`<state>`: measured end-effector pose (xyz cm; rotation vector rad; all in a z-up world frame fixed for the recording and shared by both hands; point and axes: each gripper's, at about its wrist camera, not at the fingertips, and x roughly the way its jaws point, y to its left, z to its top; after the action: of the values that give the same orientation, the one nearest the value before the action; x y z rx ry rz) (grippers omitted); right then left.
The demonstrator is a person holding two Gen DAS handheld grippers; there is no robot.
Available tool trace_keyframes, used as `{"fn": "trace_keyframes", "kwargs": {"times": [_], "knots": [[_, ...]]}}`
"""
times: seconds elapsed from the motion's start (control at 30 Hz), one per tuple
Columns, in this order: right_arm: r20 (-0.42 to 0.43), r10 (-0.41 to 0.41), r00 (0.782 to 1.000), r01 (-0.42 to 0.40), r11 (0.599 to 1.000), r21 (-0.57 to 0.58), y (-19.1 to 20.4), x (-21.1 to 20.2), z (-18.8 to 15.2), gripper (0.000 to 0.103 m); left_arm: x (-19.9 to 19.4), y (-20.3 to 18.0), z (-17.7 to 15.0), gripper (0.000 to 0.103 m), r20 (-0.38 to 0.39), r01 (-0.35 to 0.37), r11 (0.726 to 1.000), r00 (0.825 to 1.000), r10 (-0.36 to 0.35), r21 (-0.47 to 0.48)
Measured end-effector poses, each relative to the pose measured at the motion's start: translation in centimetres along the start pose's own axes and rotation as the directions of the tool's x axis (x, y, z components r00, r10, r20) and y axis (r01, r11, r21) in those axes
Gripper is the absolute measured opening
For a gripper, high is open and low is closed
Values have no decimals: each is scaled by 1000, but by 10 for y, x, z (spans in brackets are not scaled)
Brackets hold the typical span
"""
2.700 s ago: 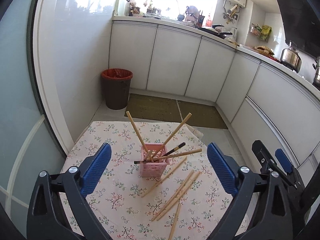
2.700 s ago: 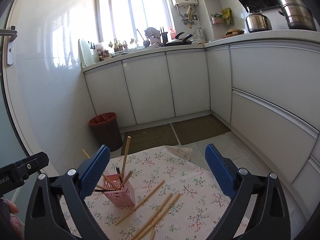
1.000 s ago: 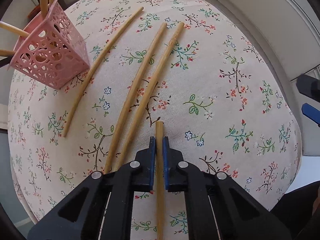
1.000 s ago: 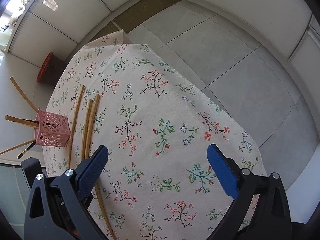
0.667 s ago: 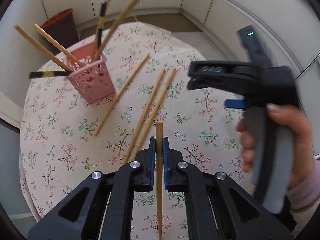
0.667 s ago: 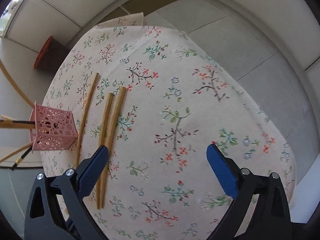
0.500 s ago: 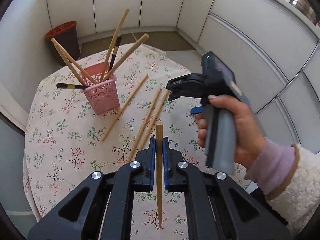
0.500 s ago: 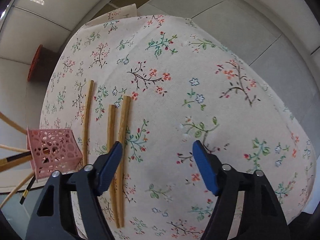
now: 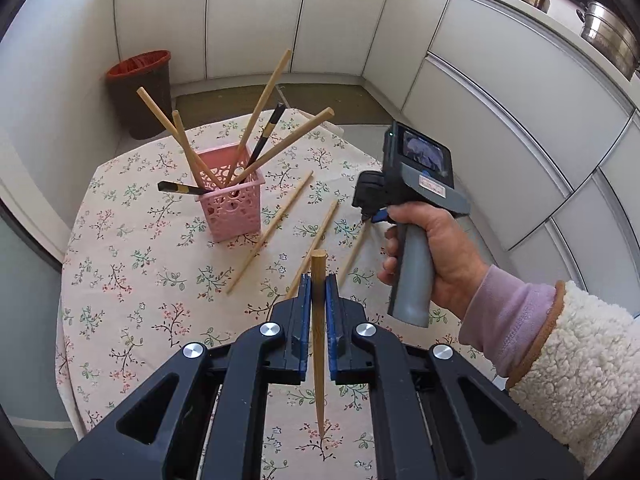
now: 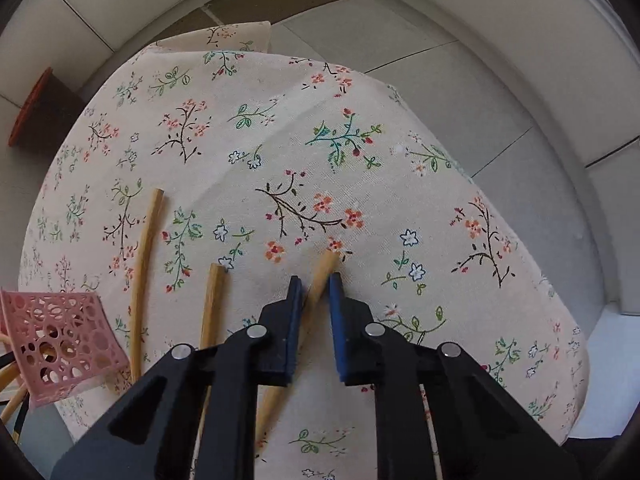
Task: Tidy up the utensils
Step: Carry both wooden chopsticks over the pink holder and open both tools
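Note:
My left gripper (image 9: 315, 280) is shut on a wooden chopstick (image 9: 319, 332) and holds it above the floral tablecloth (image 9: 132, 280). A pink lattice holder (image 9: 232, 204) with several chopsticks in it stands ahead to the left. My right gripper (image 10: 313, 280) is down on the cloth with its jaws nearly closed around a wooden chopstick (image 10: 320, 272) that lies on the table; it also shows in the left wrist view (image 9: 370, 216). Two more chopsticks (image 10: 214, 300) lie to its left, next to the holder (image 10: 60, 340).
A red-rimmed bin (image 9: 140, 88) stands on the floor beyond the table. White cabinets (image 9: 500, 120) curve around the back and right. The table edge (image 10: 560, 280) drops off close to the right of my right gripper.
My left gripper lifted its chopstick higher and tilted up. My right gripper dropped onto the rightmost loose chopstick and its jaws narrowed around it.

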<state>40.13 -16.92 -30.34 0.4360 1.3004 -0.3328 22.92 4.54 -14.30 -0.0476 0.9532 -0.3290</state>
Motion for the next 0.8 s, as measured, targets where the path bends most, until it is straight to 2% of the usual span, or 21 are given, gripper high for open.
{"fn": "trace_keyframes", "kwargs": {"times": [0.17, 0.3, 0.43, 0.57, 0.7, 0.77, 0.8], "knots": [[-45, 164, 985, -163, 986, 26, -48, -9, -22, 7, -24, -1, 2, 7, 56, 4, 1000, 998, -3, -2], [8, 275, 961, -275, 961, 14, -81, -36, -52, 7, -41, 1, 4, 7, 99, -5, 1000, 995, 6, -12], [97, 378, 921, -371, 925, -83, -87, -93, -79, 7, -58, 6, 4, 7, 138, -13, 999, 990, 17, -30], [189, 456, 870, -408, 880, -245, -77, -160, -112, 7, -73, 11, 1, 7, 177, -12, 998, 984, 22, -54], [251, 501, 829, -408, 846, -343, -79, -211, -132, 7, -70, 19, -3, 7, 152, 11, 997, 988, 1, -81], [272, 510, 816, -402, 839, -366, -80, -226, -138, 7, -52, 27, -3, 7, 85, 16, 994, 996, -7, -110], [279, 513, 812, -399, 837, -375, -80, -231, -140, 7, -40, 32, -4, 7, 44, -8, 992, 999, 14, -129]]}}
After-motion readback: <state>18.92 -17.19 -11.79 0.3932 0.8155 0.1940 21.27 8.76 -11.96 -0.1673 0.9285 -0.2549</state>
